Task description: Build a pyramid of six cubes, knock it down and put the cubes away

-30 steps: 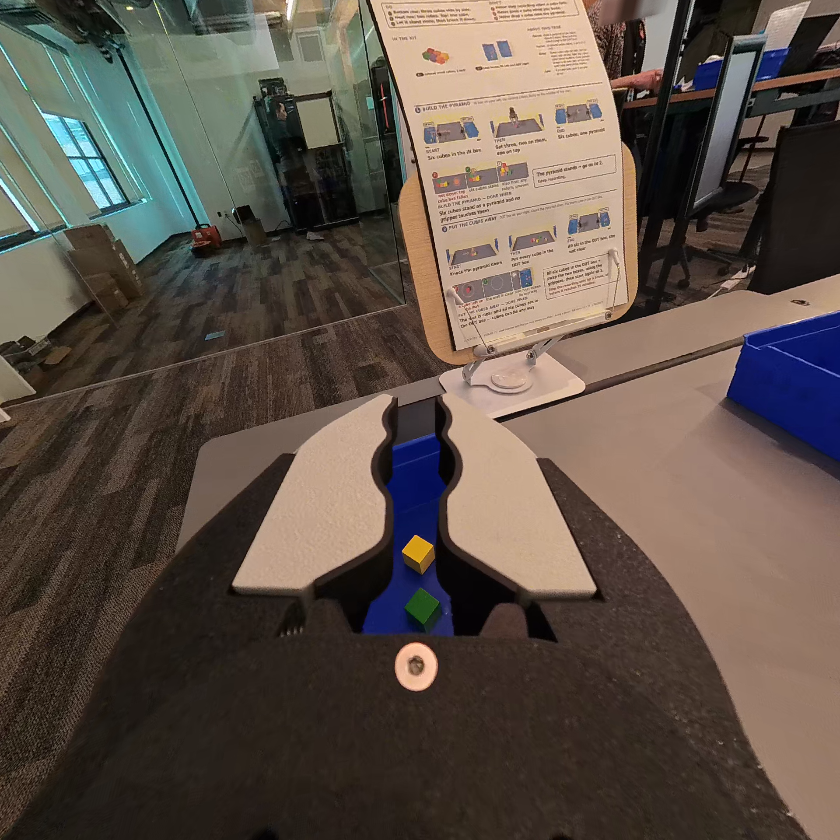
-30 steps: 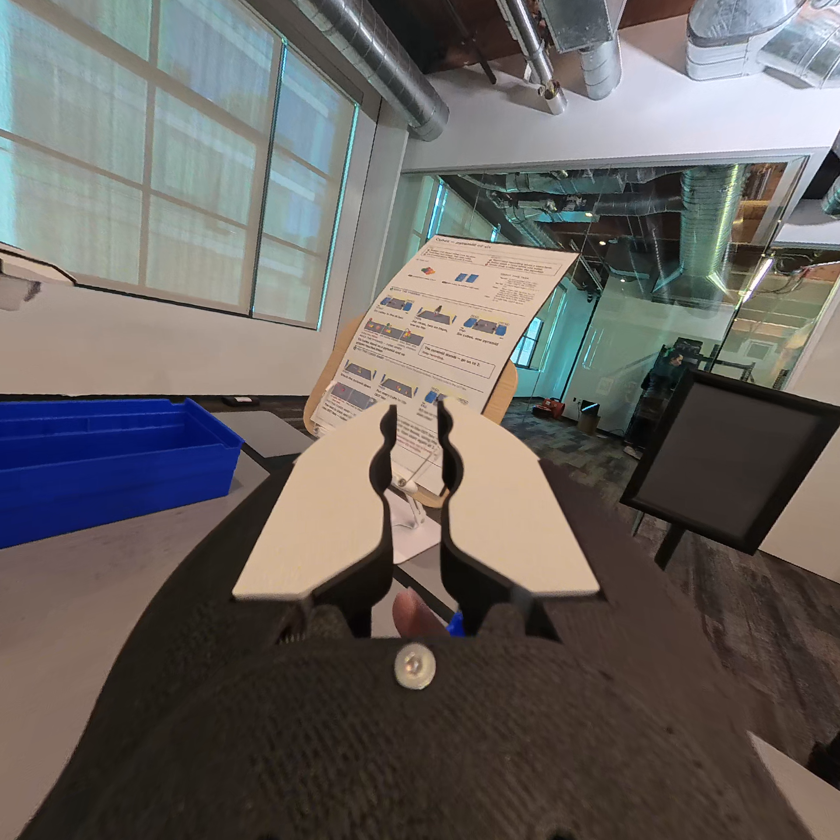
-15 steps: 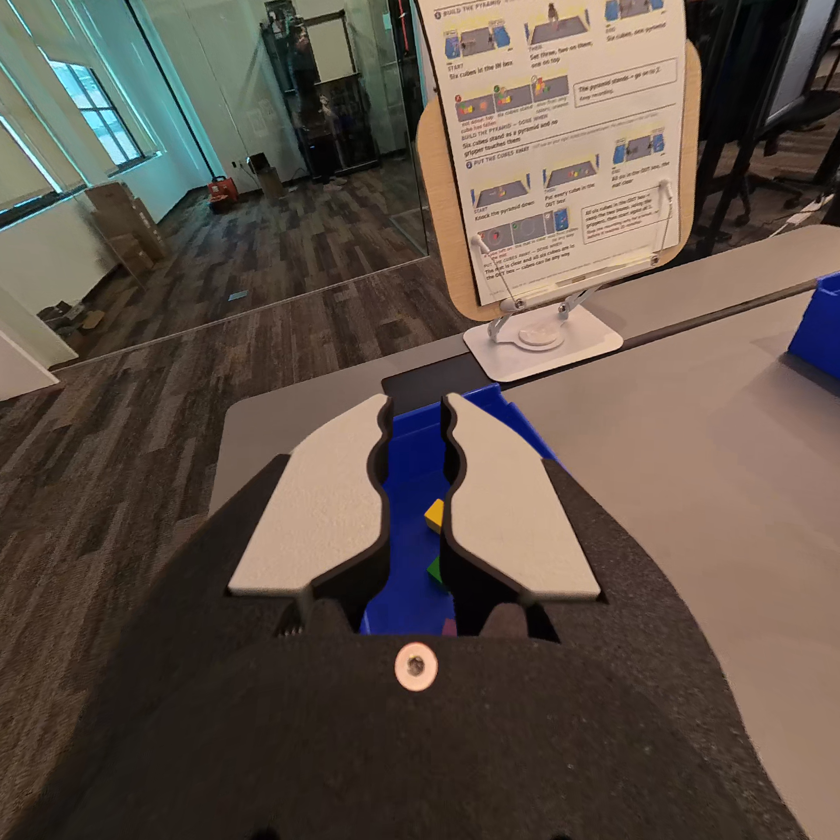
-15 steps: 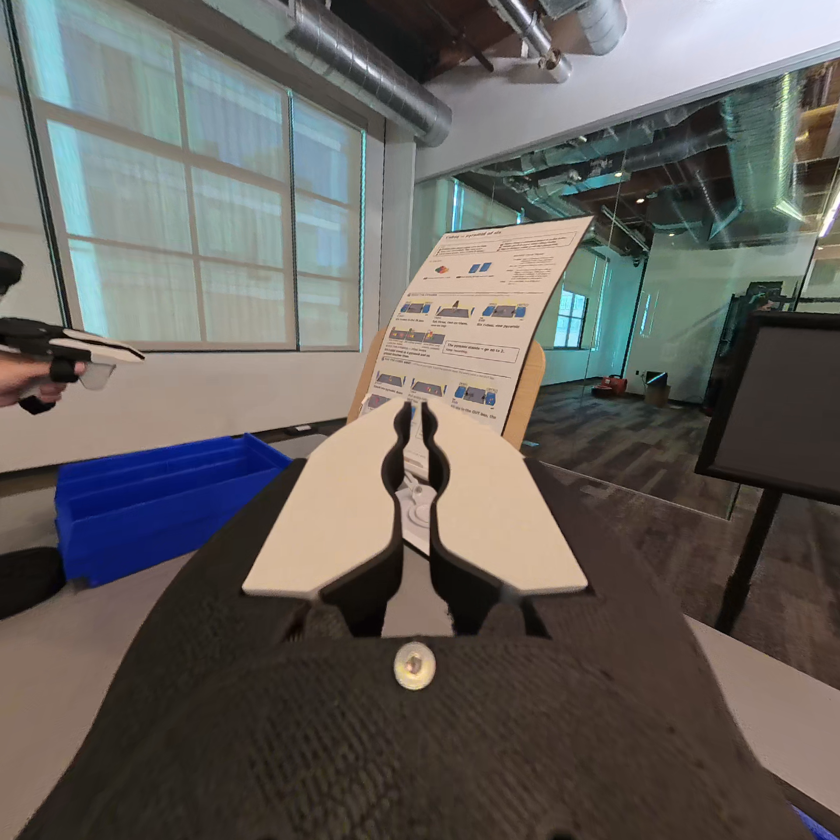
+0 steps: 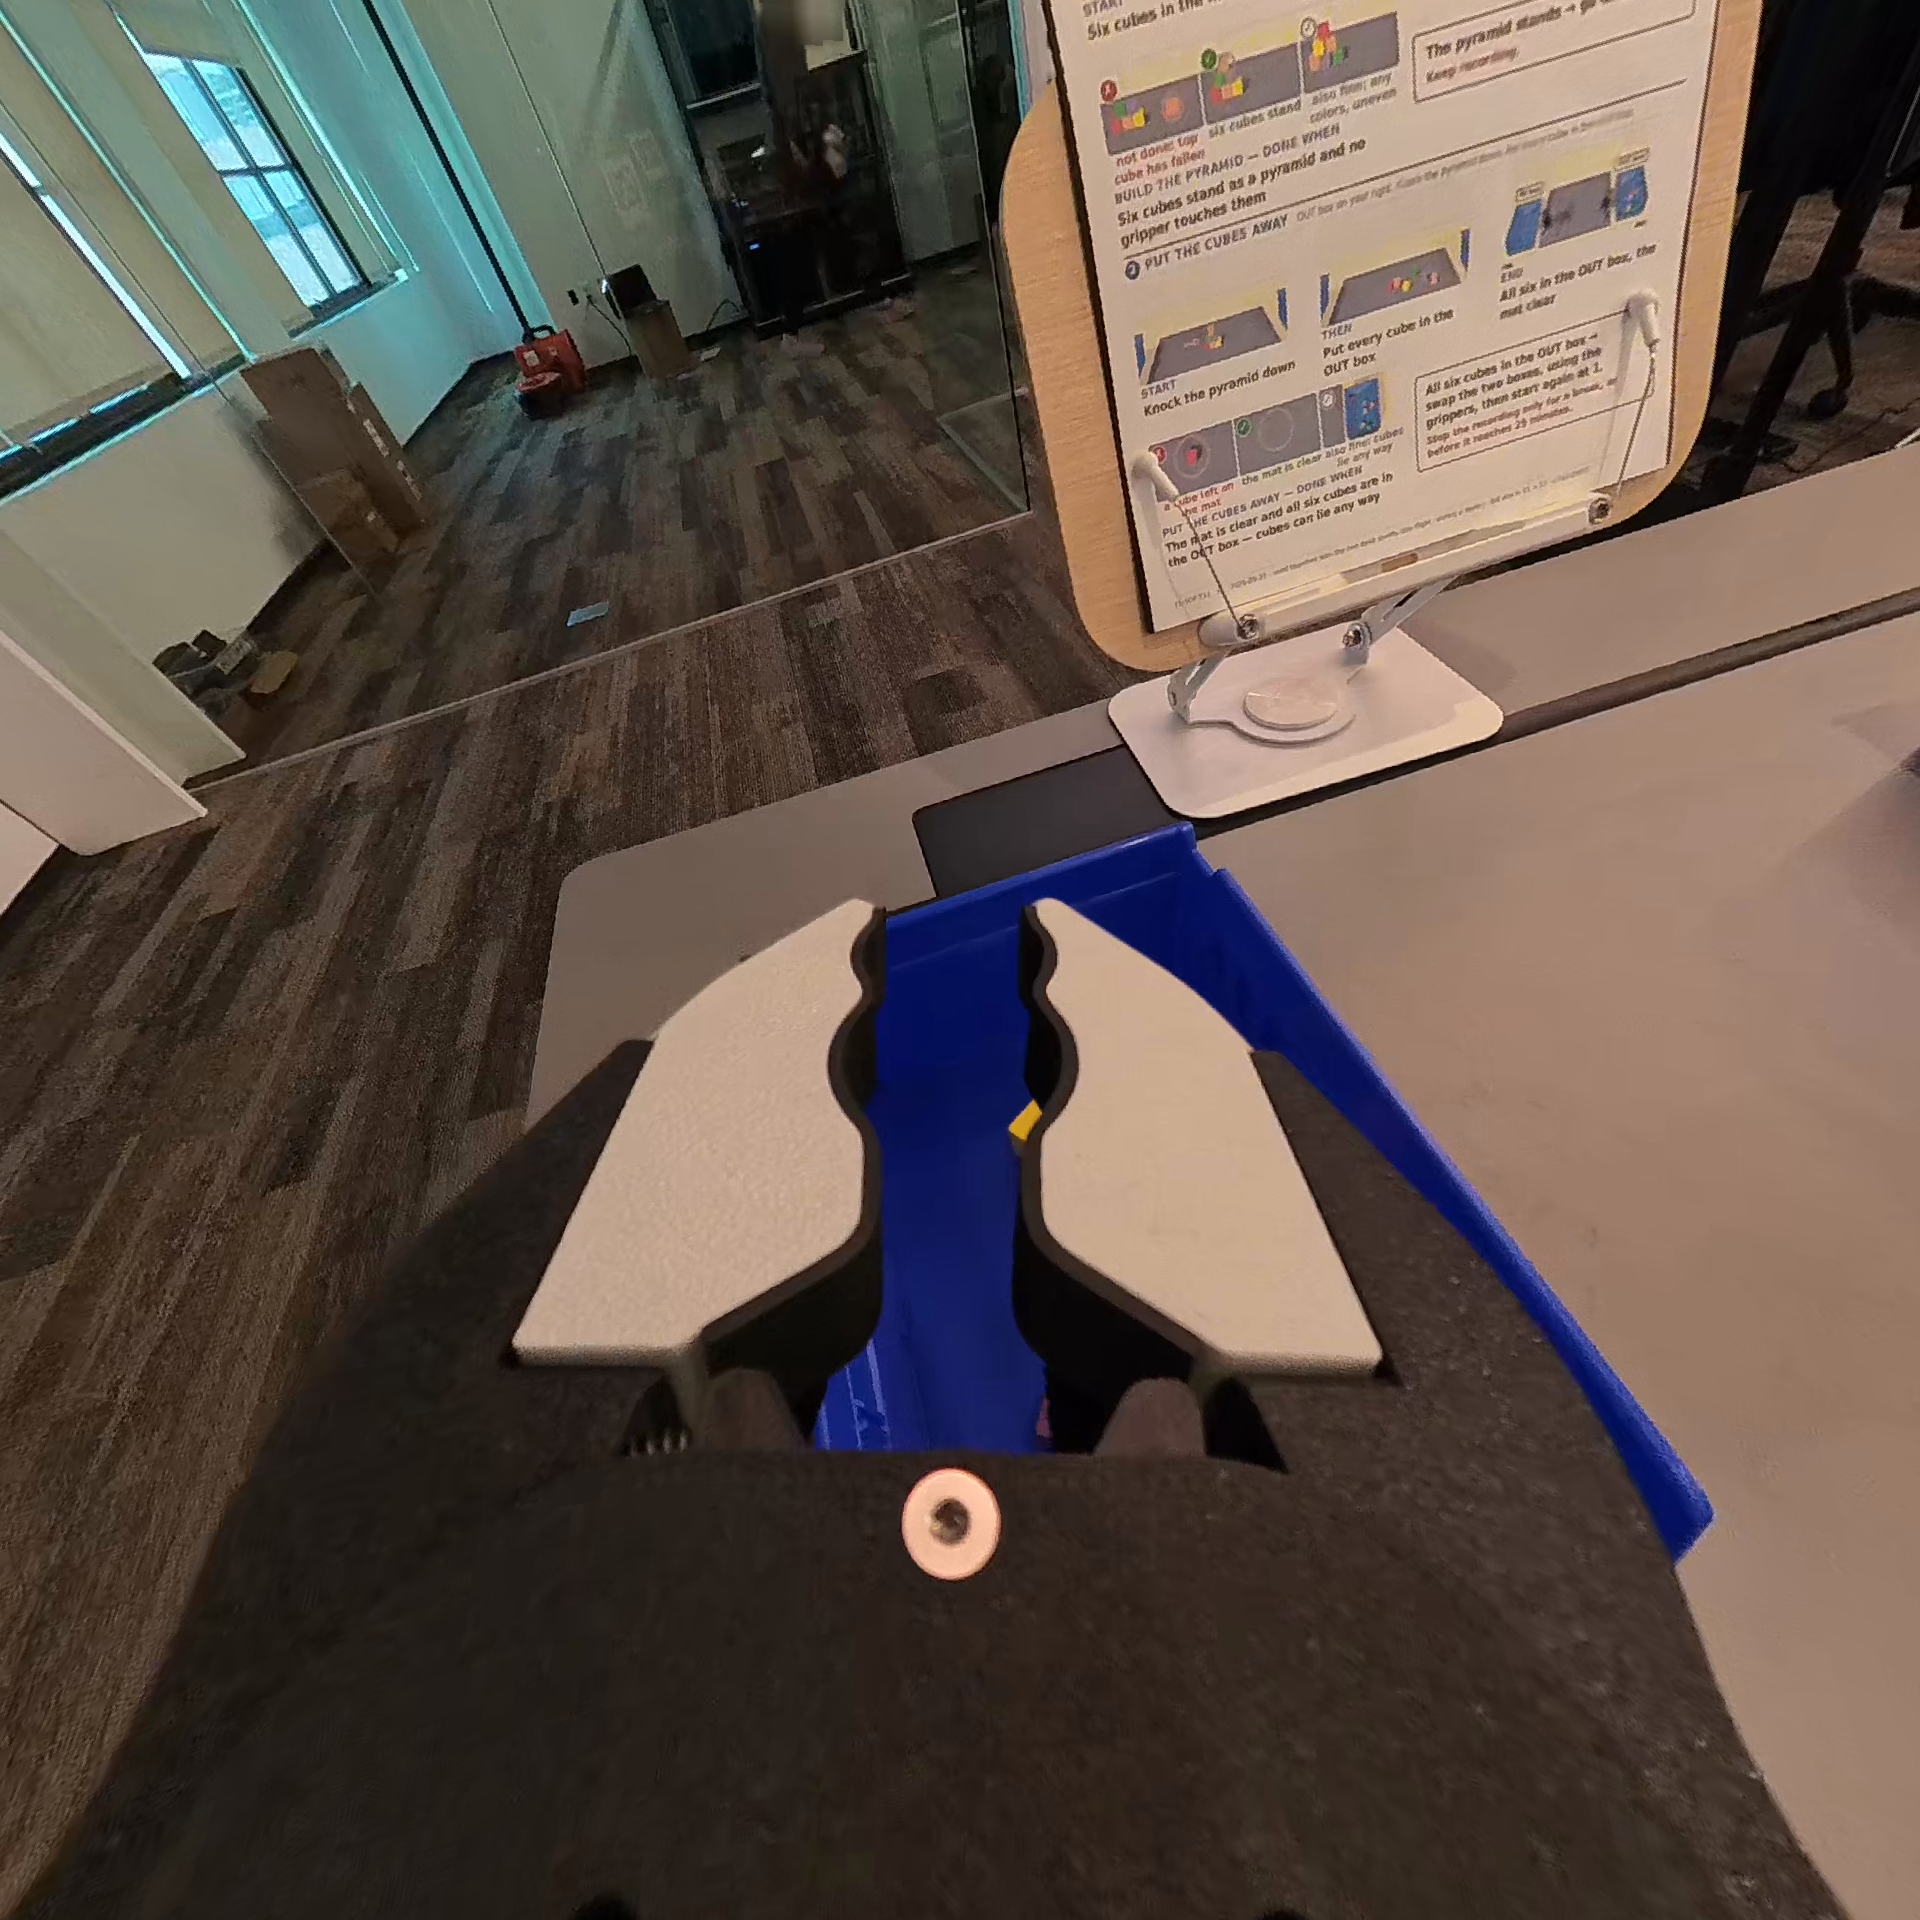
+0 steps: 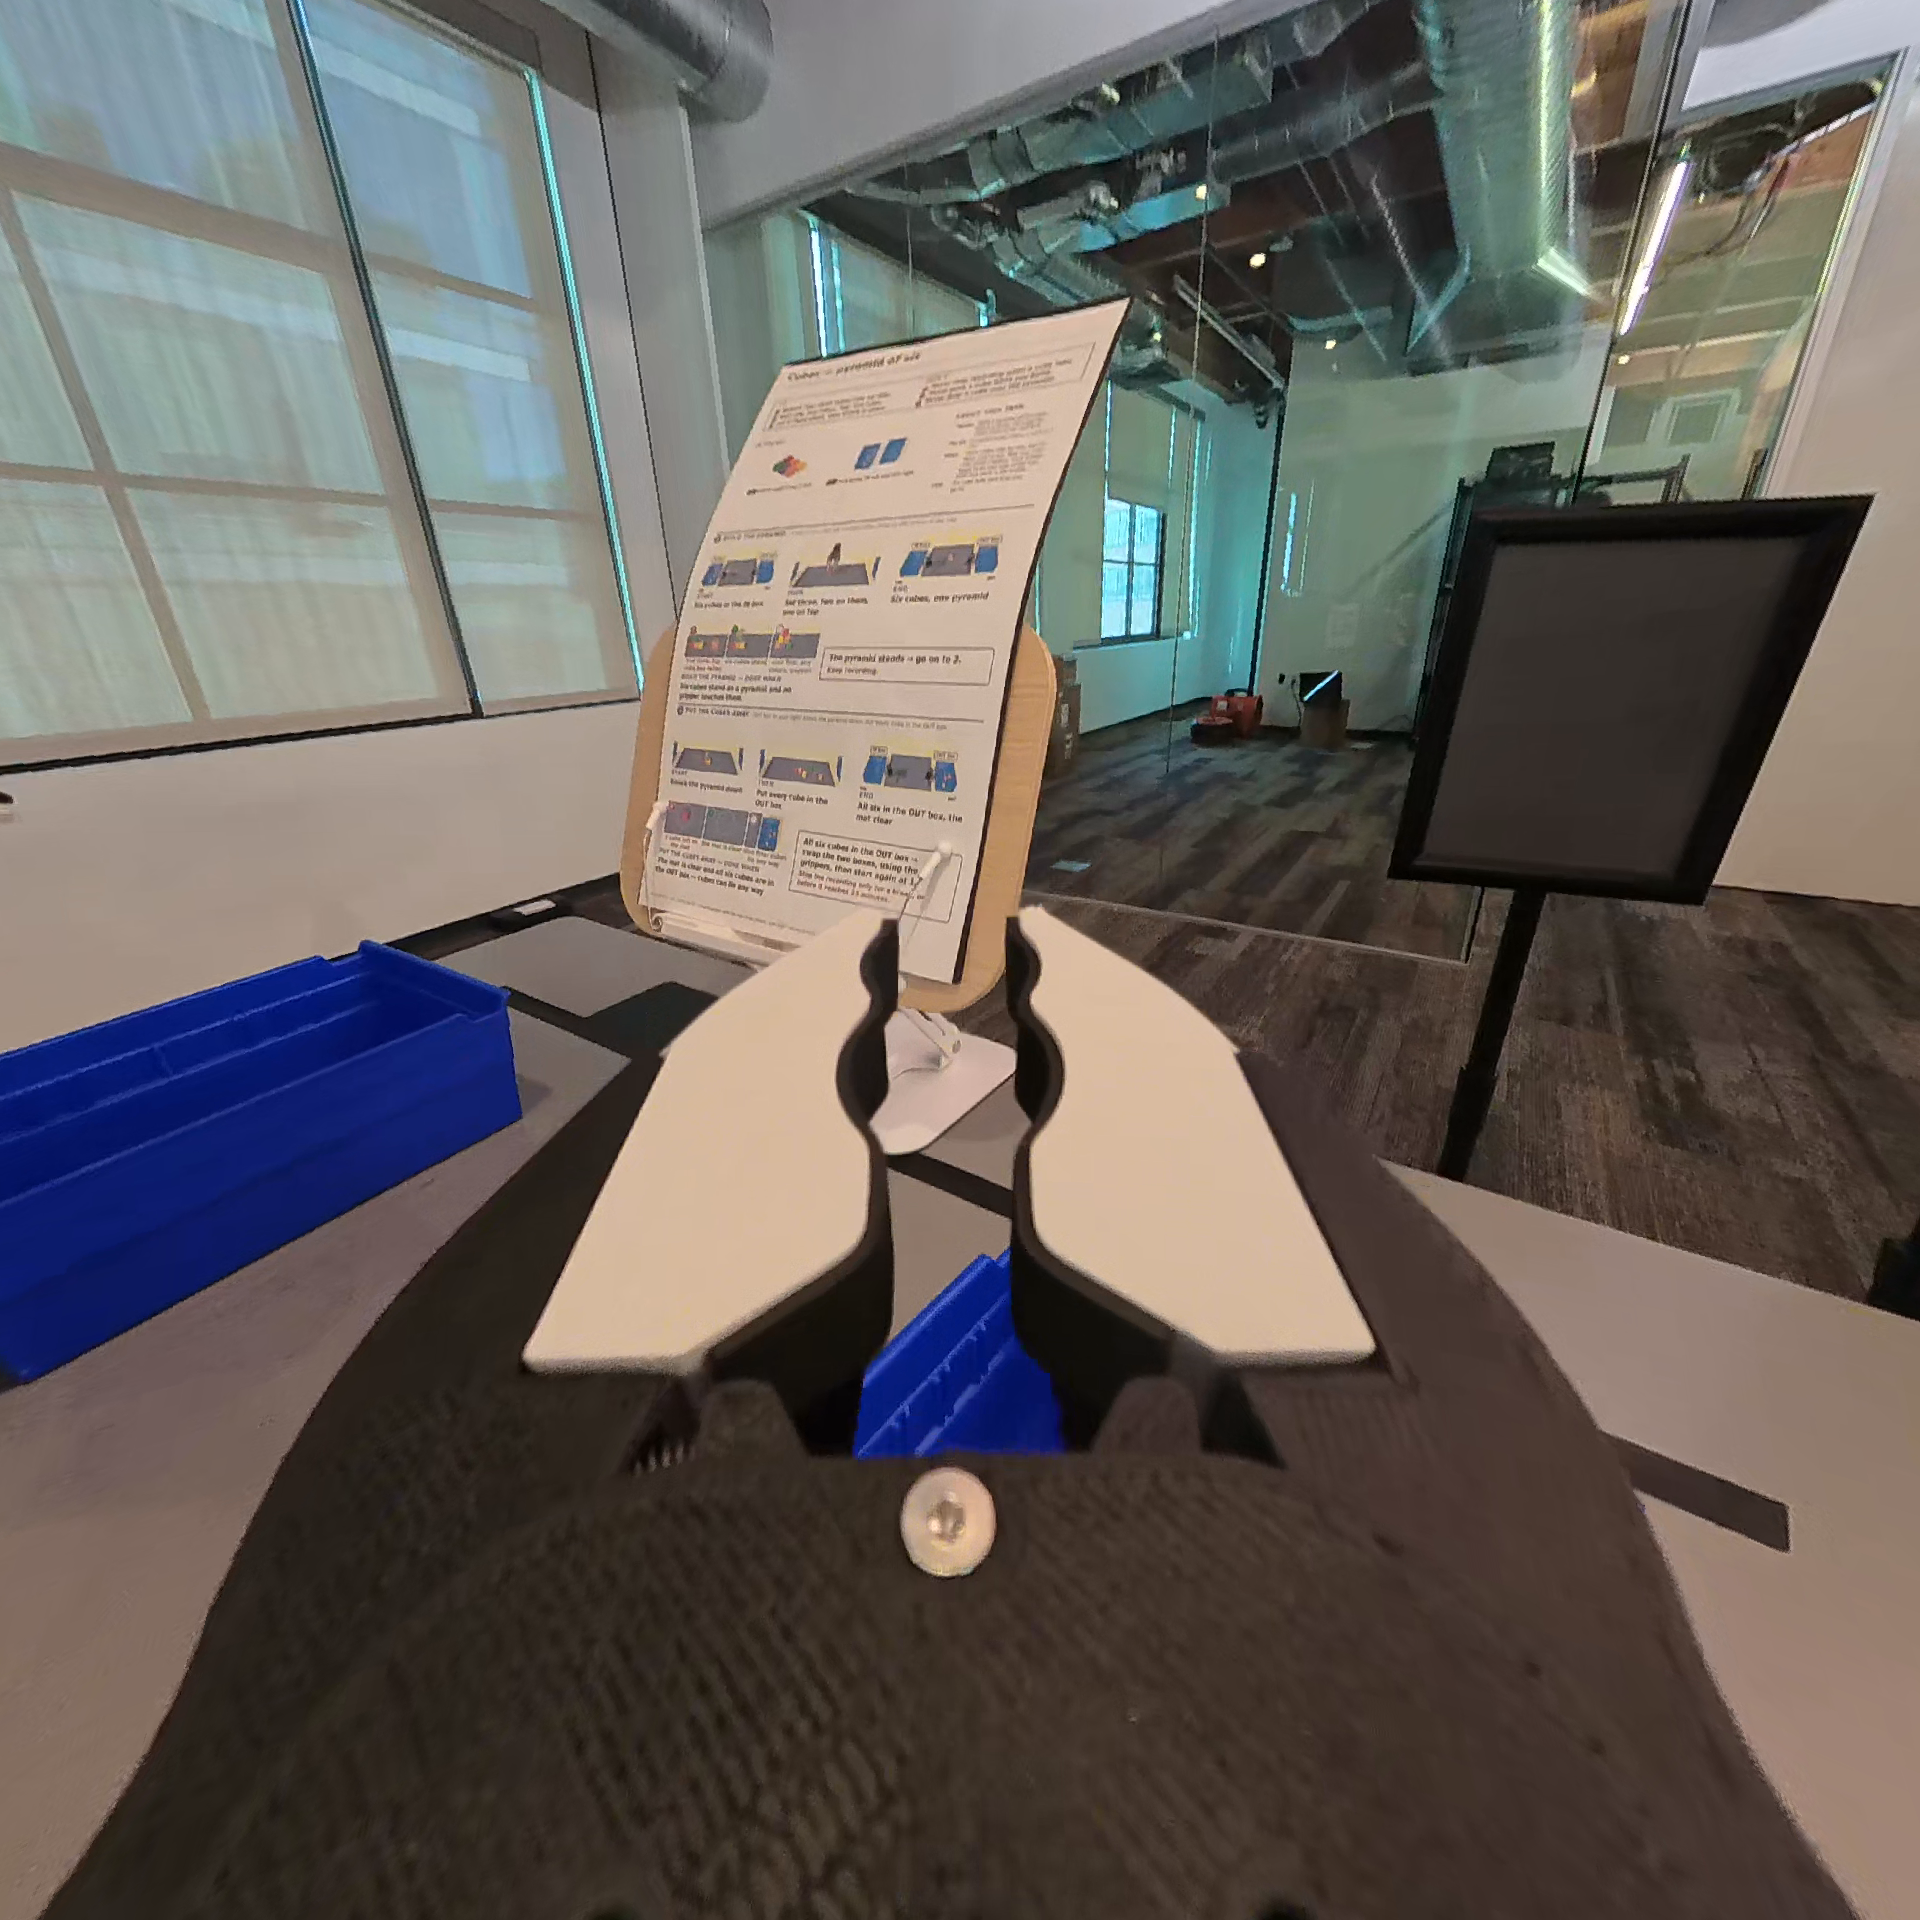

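Observation:
My left gripper [image 5: 953,920] is open and empty, held above a blue bin [image 5: 1351,1091] at the table's left end. Between its fingers I see the bin floor. A yellow cube [image 5: 1023,1120] peeks out from behind the right finger, and a sliver of a pink cube [image 5: 1043,1415] shows lower down. Other cubes are hidden. My right gripper [image 6: 953,925] is open and empty, above the corner of a second blue bin [image 6: 956,1361]. The first bin also shows at the left of the right wrist view [image 6: 239,1091]; its contents are hidden by its wall.
An instruction sheet on a wooden stand [image 5: 1382,312] with a white base [image 5: 1299,717] stands at the table's back; it also shows in the right wrist view [image 6: 873,675]. A black sign on a pole [image 6: 1621,696] stands on the floor to the right. Grey tabletop [image 5: 1610,987] lies between the bins. One gripper's finger ends stand about 60 cm off the other's.
My left gripper tilted down over the bin and opened a little; the cubes slid behind its right finger. My right gripper lowered and turned, its jaws opened wider, and the second bin came into view beneath it.

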### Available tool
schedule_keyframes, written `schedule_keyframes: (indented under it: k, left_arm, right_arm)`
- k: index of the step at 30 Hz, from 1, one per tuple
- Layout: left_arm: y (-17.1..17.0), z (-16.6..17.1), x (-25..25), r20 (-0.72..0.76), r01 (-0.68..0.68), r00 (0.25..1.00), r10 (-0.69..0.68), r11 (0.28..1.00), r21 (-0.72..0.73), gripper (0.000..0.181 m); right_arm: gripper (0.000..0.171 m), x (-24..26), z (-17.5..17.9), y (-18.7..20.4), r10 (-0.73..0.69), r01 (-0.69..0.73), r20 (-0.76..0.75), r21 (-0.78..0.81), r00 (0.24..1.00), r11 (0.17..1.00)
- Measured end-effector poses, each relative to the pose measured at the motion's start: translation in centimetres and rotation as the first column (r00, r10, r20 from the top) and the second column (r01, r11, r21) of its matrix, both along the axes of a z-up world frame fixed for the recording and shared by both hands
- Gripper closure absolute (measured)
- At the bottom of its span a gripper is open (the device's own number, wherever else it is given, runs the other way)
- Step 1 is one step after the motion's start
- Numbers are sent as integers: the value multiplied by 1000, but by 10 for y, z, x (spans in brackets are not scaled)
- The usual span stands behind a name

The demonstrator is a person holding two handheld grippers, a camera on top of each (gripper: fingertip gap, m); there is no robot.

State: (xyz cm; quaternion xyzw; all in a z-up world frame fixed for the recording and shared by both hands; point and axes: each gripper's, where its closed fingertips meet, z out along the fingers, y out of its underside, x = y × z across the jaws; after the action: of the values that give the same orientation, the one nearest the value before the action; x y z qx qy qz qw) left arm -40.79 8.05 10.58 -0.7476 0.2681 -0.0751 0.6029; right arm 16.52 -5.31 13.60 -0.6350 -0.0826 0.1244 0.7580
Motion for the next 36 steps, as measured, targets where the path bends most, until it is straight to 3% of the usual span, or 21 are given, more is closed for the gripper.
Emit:
schedule_keyframes:
  k: [8, 12, 18, 22, 36]
  left_arm:
    - [-4, -38, -9, -101, 1, 995, -21, 982, -190, 158]
    - [-9, -68, -12, -148, -1, 988, -52, 940, -340, 167]
    - [-17, -120, -22, -281, -62, 952, -120, 825, -561, 171]
    - [-38, -151, -15, -250, -20, 937, -242, 680, -733, 165]
    - [-37, -192, -12, -338, -44, 862, -378, 609, -792, 160]
  right_arm:
    - [151, 0, -23, 9, -25, 39, 80, -171, 996, 984]
    - [148, -3, -33, 11, -26, 55, 127, -234, 992, 971]
    - [147, -8, -38, 14, -13, 56, 161, -261, 987, 964]
    - [145, -9, -43, 16, -3, 51, 170, -282, 985, 958]
    - [140, -6, -47, 15, 4, 48, 173, -299, 985, 953]
